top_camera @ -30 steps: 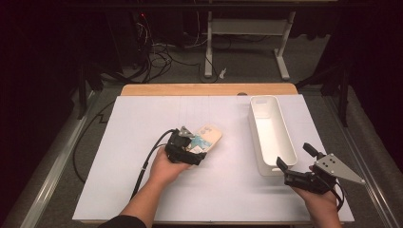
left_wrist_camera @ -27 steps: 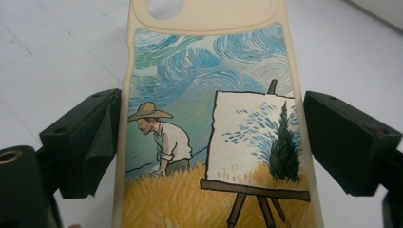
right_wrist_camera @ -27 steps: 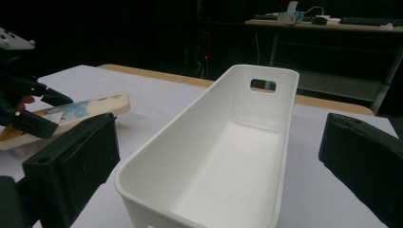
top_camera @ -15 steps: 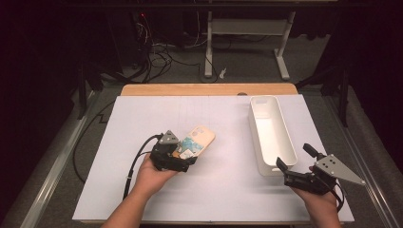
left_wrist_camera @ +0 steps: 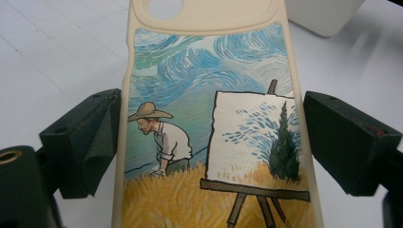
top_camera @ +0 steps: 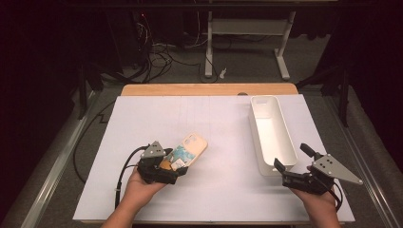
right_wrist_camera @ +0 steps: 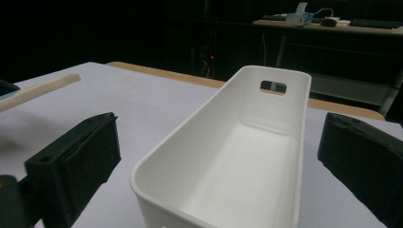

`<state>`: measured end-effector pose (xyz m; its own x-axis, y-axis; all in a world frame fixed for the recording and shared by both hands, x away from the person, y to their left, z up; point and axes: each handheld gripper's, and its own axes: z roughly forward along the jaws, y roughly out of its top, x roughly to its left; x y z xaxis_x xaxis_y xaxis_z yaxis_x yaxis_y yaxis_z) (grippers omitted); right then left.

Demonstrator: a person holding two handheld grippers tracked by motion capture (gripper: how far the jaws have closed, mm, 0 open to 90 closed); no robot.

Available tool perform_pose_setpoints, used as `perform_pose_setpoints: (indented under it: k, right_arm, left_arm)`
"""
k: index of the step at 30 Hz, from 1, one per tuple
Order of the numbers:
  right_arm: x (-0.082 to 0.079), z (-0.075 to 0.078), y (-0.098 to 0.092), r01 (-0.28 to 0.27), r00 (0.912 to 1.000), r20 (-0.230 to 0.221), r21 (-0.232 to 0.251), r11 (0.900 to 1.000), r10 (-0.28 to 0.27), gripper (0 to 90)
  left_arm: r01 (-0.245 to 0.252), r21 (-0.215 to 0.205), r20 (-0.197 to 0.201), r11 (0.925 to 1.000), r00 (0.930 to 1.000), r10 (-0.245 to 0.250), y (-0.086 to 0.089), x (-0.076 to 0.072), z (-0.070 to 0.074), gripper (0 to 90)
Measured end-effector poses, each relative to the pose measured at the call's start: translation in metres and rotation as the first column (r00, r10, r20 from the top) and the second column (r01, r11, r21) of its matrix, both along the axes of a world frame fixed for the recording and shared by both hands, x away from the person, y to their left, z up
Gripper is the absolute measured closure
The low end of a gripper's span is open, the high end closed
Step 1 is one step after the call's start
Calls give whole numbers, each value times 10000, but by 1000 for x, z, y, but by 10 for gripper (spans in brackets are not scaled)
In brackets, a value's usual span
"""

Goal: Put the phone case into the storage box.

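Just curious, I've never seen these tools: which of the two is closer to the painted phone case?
The left gripper: its jaws flank the phone case. The right gripper sits far off by the white bin.

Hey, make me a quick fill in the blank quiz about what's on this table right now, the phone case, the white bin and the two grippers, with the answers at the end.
1. The phone case lies between the jaws of the ____ gripper.
2. The white bin holds ____.
3. The painter printed on the phone case wears a straw ____.
4. The right gripper has its jaws ____, with the near end of the white bin in front of them.

Missing words: left; nothing; hat; open
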<state>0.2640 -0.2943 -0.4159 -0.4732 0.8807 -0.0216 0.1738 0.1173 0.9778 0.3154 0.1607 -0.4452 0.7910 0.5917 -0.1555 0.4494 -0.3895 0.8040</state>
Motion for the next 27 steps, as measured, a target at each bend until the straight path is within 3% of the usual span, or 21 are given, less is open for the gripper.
perform_pose_setpoints:
  k: [7,17,27]
  right_arm:
    - [4,5,10,-173,9998,-91,-93,9998,173,7]
    - [23,23,30,-157,9999,8,-297,9994,158,1]
    - [35,30,36,-318,9994,140,142,9994,316,1]
  left_arm:
    - [154,-477,162,9987,9998,-147,9,-1,3,109]
    - [305,-541,351,9981,9990,-286,12,-1,4,109]
    - [714,-582,395,9958,9968,-691,10,-4,3,108]
